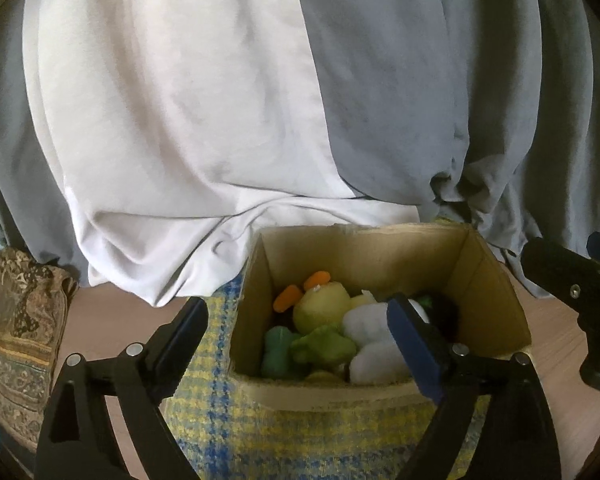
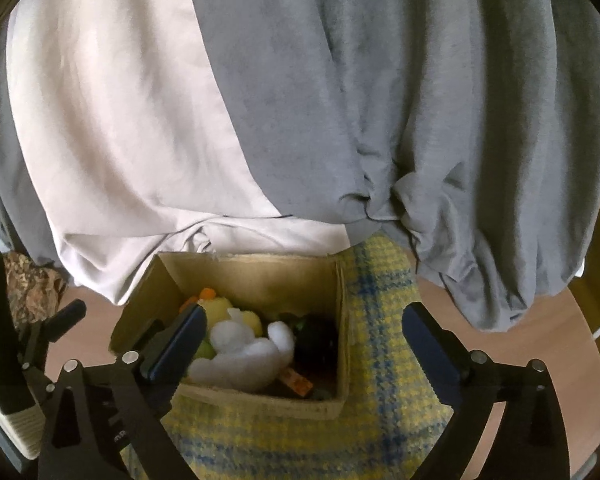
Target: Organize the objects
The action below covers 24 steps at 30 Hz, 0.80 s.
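We hold both the left gripper (image 1: 296, 332) and the right gripper (image 2: 304, 336) spread wide, gripping nothing. Just ahead of them sits the cardboard box (image 1: 496, 300) of plush toys (image 1: 324, 308).

A wide hanging of cloth fills the upper part of both views: a white sheet (image 1: 172, 120) on the left and a grey-blue drape (image 1: 440, 80) on the right, the two overlapping along a slanting edge. Both fall in loose folds and bunch where they meet the worktop (image 1: 96, 308), a pale wood-toned surface. The grey drape gathers into a crumpled knot (image 2: 384, 196) low down in the right wrist view. At the far left a folded brown patterned fabric (image 1: 16, 332), with ornate paisley-like borders, rests on the worktop, just beside the white sheet's hem. A yellow-and-blue checked woven cloth (image 2: 384, 320) lies spread on the worktop.
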Available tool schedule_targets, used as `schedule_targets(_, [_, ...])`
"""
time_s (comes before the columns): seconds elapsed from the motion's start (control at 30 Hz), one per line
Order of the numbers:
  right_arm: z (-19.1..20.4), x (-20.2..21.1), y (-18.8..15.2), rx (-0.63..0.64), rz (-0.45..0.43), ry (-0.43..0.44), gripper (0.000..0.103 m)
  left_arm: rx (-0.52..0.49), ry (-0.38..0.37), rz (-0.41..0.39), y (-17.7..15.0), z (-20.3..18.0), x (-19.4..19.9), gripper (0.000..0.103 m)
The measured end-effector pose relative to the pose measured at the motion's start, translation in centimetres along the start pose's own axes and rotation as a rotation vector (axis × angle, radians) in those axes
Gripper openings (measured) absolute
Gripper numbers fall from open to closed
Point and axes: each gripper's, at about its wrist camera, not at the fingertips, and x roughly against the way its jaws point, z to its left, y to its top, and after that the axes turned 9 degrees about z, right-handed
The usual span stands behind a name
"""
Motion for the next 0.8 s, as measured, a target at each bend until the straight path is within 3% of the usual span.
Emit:
schedule_targets(0.23, [0.1, 1.3, -1.6, -0.002, 0.003, 0.004, 0.1, 0.005, 0.011, -0.016, -1.8, 0.2, 1.8, 0.1])
schedule_targets(0.8, [-0.3, 4.9, -6.4, -0.027, -0.001, 0.012, 0.1, 0.026, 0.042, -0.036, -5.9, 0.5, 5.4, 0.101])
